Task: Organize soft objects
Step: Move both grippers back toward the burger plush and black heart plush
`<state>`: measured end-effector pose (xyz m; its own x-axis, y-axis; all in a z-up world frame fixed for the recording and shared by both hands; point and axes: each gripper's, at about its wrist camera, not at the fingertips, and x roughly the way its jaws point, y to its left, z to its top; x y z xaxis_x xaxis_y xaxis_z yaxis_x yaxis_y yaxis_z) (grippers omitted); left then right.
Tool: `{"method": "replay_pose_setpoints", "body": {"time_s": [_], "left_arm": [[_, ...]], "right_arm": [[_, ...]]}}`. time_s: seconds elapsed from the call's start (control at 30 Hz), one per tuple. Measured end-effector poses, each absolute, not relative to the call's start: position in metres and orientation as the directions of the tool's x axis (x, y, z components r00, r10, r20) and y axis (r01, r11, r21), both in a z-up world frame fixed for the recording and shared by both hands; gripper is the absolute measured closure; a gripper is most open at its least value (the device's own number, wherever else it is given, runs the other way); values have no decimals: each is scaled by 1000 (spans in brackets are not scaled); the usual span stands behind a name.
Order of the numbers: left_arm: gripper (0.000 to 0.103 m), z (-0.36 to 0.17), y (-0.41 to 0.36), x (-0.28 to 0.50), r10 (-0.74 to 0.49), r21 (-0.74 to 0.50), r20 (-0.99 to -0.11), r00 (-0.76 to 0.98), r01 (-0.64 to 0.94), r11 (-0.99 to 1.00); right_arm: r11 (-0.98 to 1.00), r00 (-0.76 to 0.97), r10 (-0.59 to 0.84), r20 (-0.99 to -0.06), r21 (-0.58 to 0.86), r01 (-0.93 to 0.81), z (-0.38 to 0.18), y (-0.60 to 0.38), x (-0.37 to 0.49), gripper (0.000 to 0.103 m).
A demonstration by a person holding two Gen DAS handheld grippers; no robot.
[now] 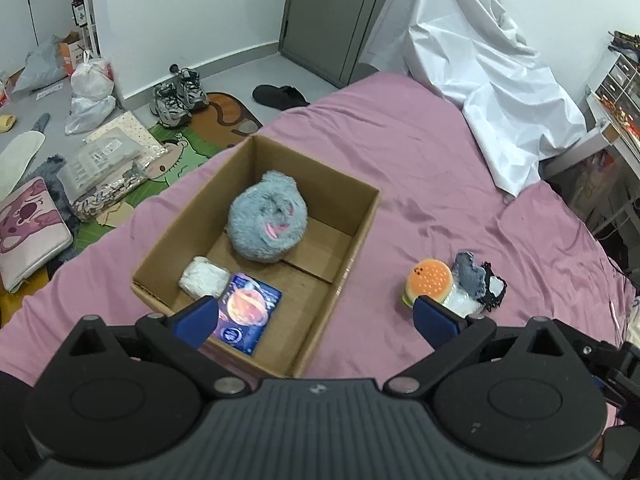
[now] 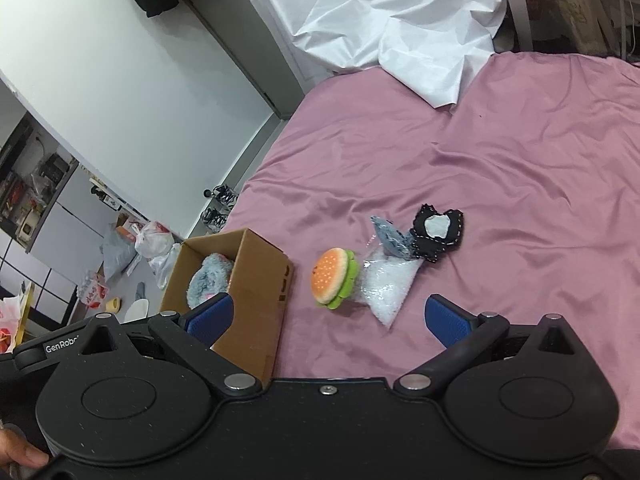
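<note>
An open cardboard box (image 1: 362, 216) (image 2: 260, 280) sits on the pink bed. Inside lie a fluffy grey-blue plush (image 1: 266, 218) (image 2: 210, 278), a white wrapped bundle (image 1: 204, 280) and a blue planet-print packet (image 1: 248, 310). To the box's right on the sheet lie a burger plush (image 1: 428, 284) (image 2: 334, 278), a clear bag of white beads (image 2: 386, 286), a grey fuzzy piece (image 1: 468, 272) (image 2: 390, 236) and a black-and-white piece (image 1: 494, 286) (image 2: 438, 234). My left gripper (image 1: 316, 320) hovers open above the box's near corner. My right gripper (image 2: 328, 320) hovers open just short of the burger plush, holding nothing.
A crumpled white sheet (image 1: 480, 68) (image 2: 400, 20) lies at the bed's far end. The floor on the left holds shoes (image 1: 178, 96), plastic bags (image 1: 92, 88), packets and a cushion (image 1: 30, 228). Shelving (image 1: 616, 96) stands right of the bed. A hand (image 2: 22, 454) holds the right gripper.
</note>
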<state>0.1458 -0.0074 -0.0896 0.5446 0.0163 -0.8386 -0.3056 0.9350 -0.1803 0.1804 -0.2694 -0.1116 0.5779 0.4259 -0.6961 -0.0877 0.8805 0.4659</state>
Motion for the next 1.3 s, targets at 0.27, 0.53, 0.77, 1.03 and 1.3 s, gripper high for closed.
{"method": "replay_pose_setpoints", "body": {"time_s": [0.27,0.53,0.77,1.03,1.3], "left_arm": [[0,-91,-28,155,28,-159,-828,559,-283,946],[1,-99,-51,171,20,-155,-815,579,-251,956],[3,-115,-66,190,-4,-186,-811,585,-251,950],[7,-137,-84,211,-29,-211,-814,580,-250,945],[14,-172,-91,234,-46,-233,-852,522,-298,926]], "right_arm": [[825,592,456,-665,565,-1,-133,-296,185,0],[796,619,428,-659,599,88,-152,-312,202,1],[776,615,424,-665,617,132,-170,-321,223,13],[750,612,403,-681,628,205,-188,-332,235,21],[760,589,374,-716,601,248,-202,-331,253,23]]}}
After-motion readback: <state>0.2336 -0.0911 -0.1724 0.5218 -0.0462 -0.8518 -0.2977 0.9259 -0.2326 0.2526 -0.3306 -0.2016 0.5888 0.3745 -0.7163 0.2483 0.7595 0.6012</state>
